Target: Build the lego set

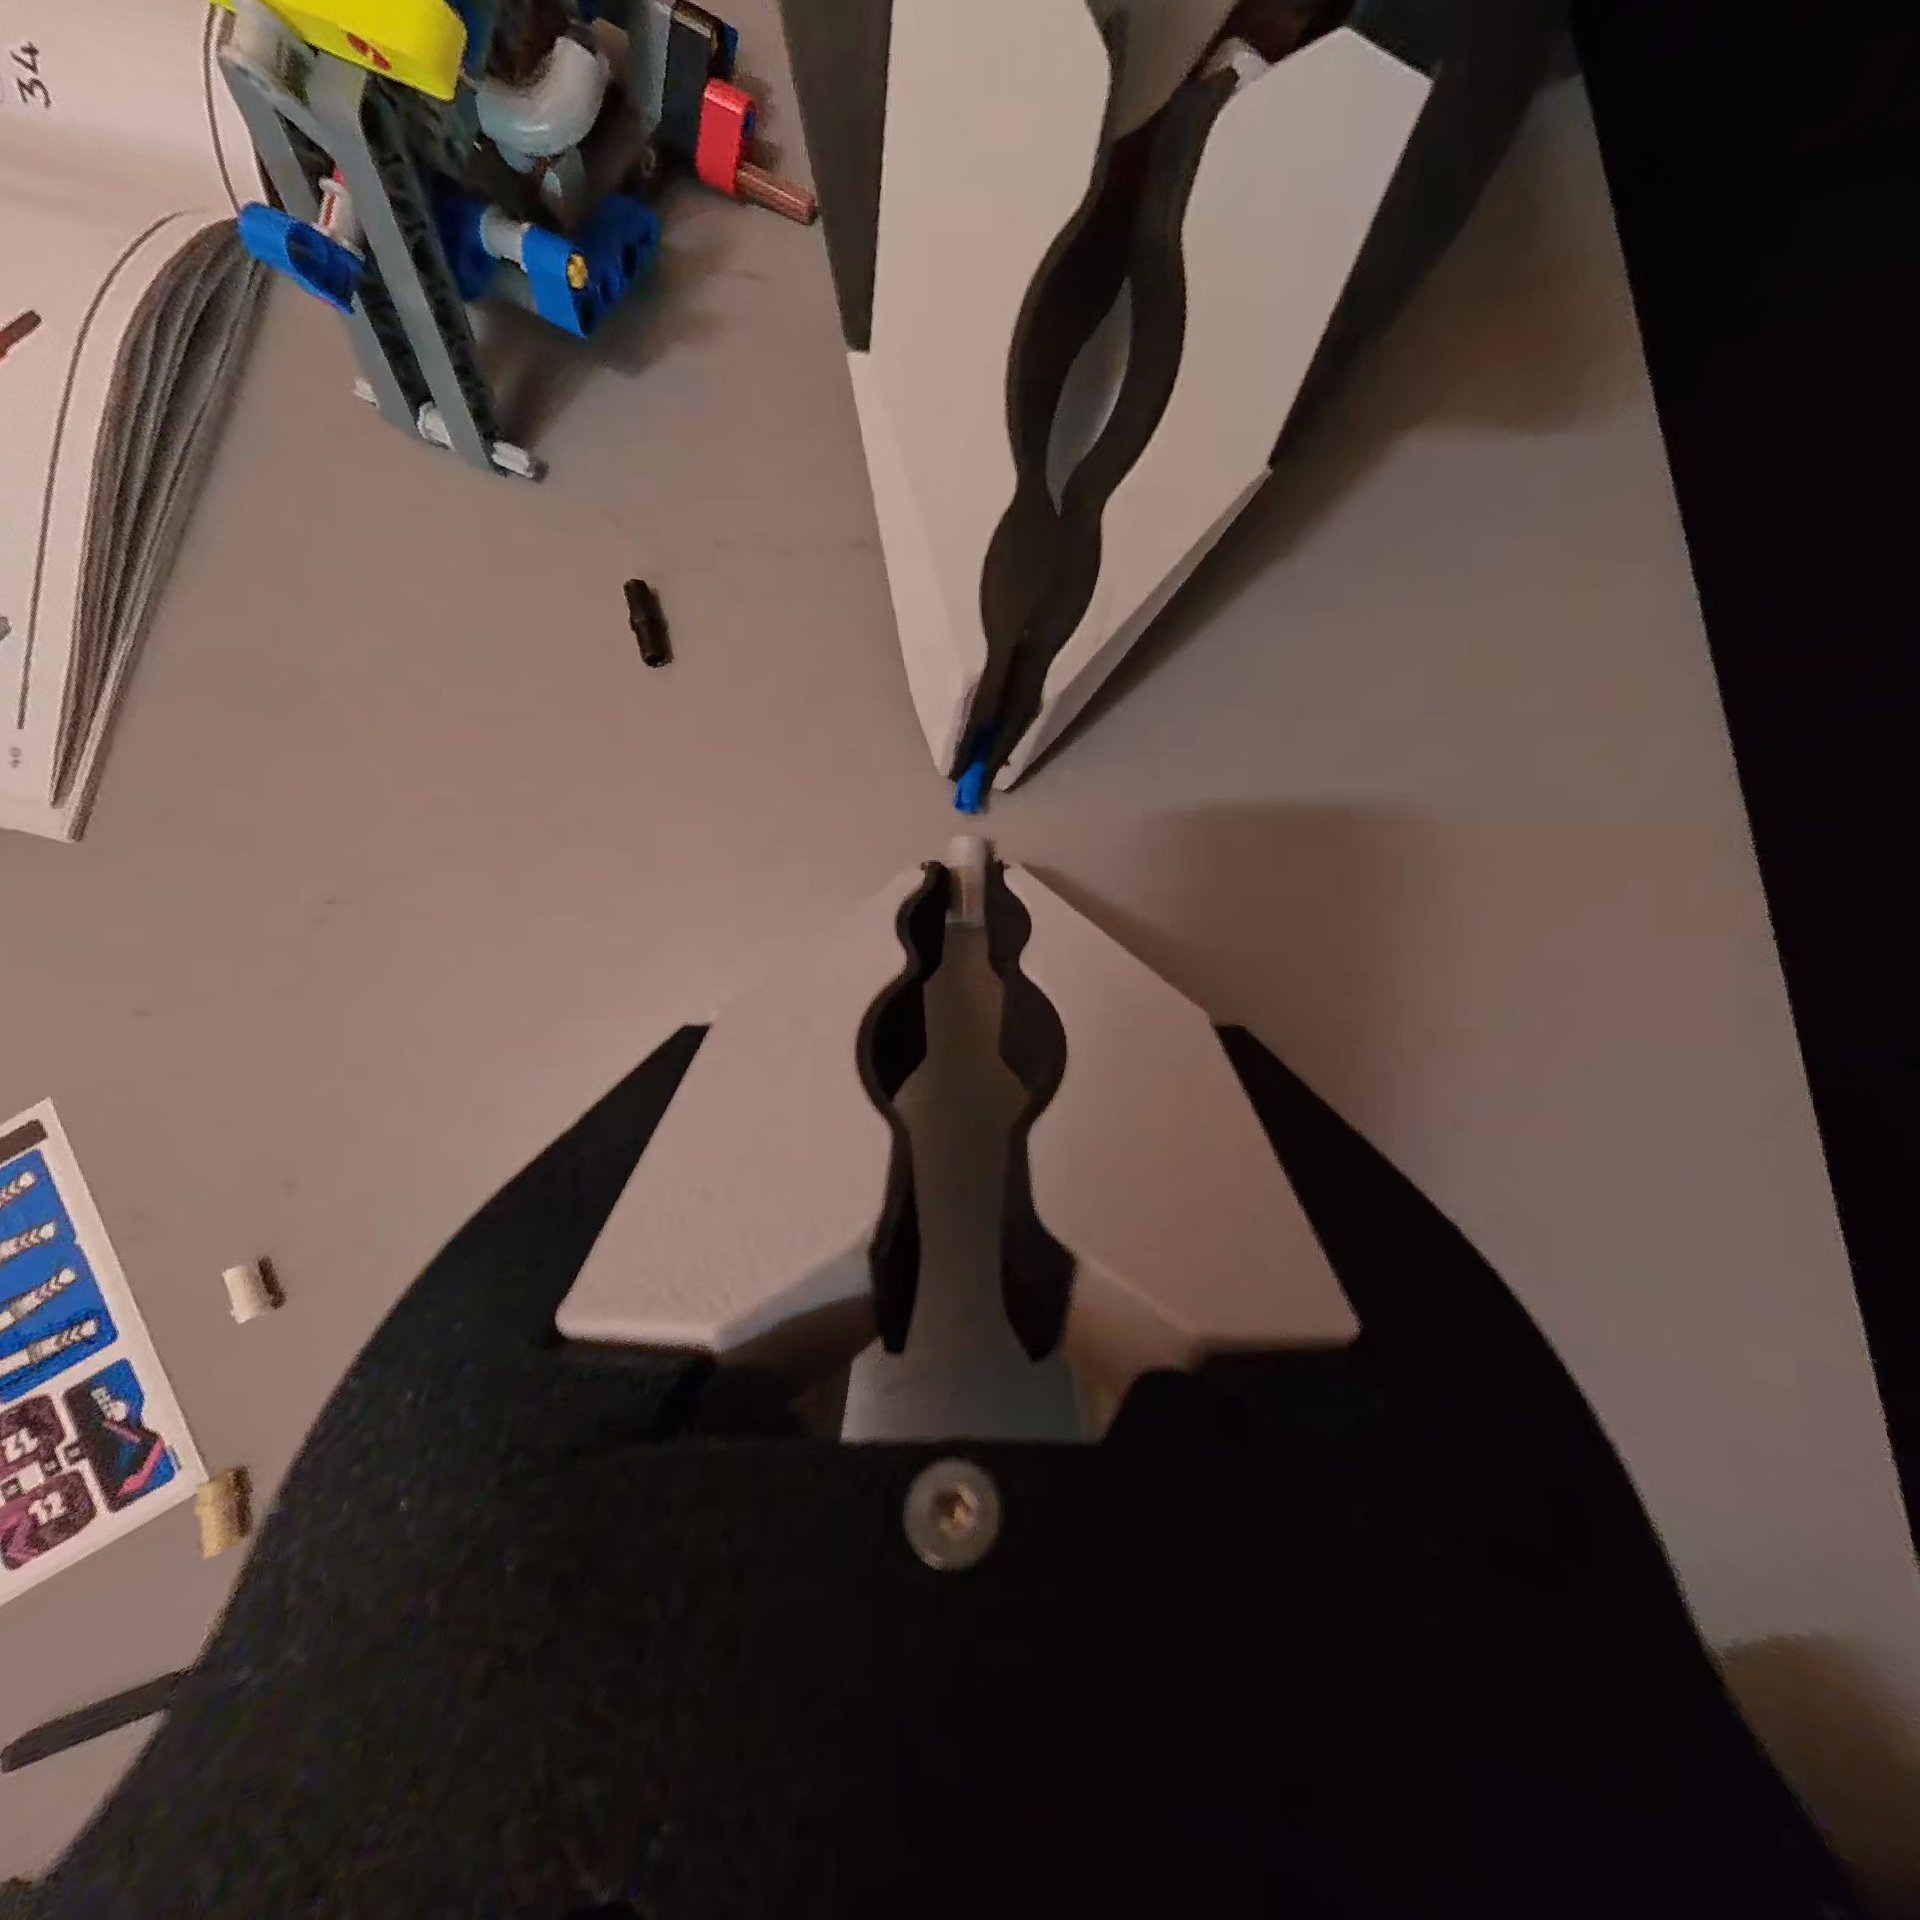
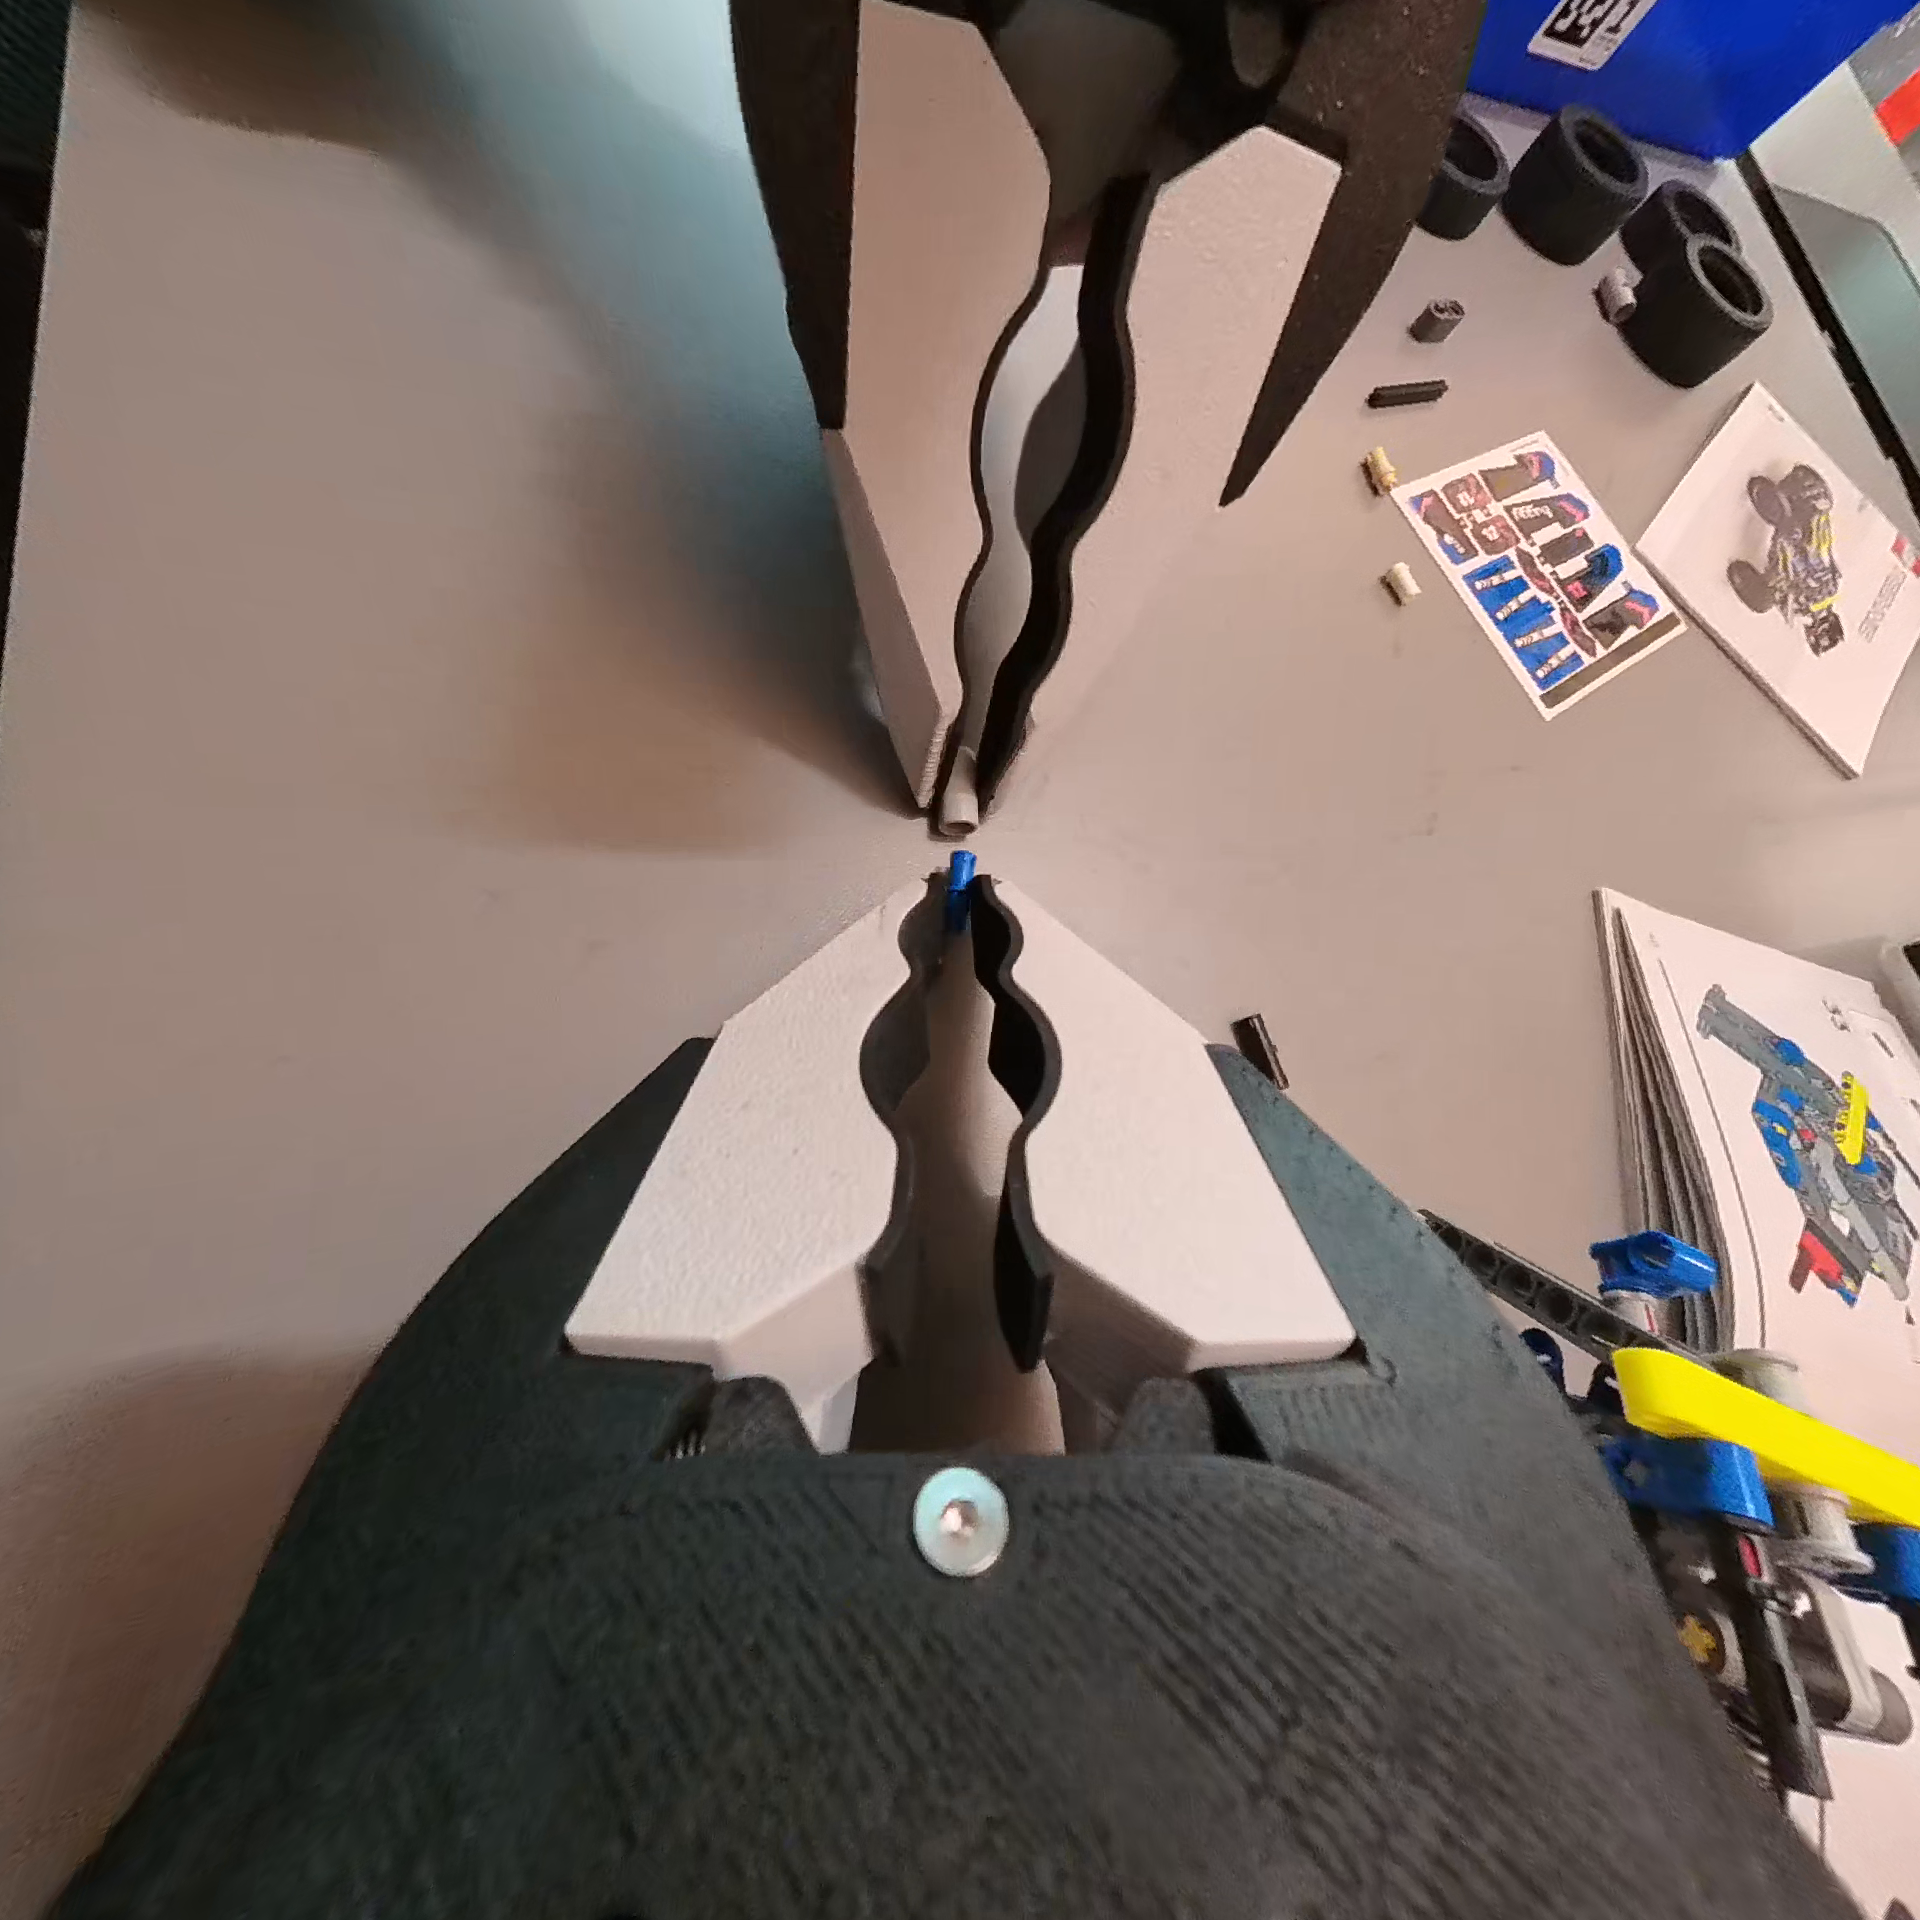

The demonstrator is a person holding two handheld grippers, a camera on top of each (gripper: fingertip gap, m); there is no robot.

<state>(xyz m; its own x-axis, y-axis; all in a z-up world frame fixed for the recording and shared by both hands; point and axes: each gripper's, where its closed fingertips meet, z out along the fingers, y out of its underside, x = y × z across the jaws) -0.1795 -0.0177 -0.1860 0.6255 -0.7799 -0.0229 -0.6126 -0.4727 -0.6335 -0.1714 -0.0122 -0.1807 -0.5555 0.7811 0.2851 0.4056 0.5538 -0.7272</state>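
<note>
- Blue pin (image 2: 958,891) sat pinched between the tips of the right tongs (image 2: 961,883), its end poking out forward above the grey counter (image 2: 416,935).
- Left tongs (image 1: 964,883) were closed narrow on a pale grey sleeve (image 1: 965,878), pads pressing both its sides.
- Pin and sleeve faced each other end to end, close together but apart, over the bare middle of the counter.
- A black pin (image 1: 647,621) lay loose on the counter, well apart from both tongs.
- A part-built blue, grey and yellow model (image 1: 436,208) stood beside an open instruction booklet (image 1: 94,468).
- A sticker sheet (image 2: 1538,582), black tyres (image 2: 1621,229) and small beige pieces (image 2: 1403,582) lay toward one edge.
</note>
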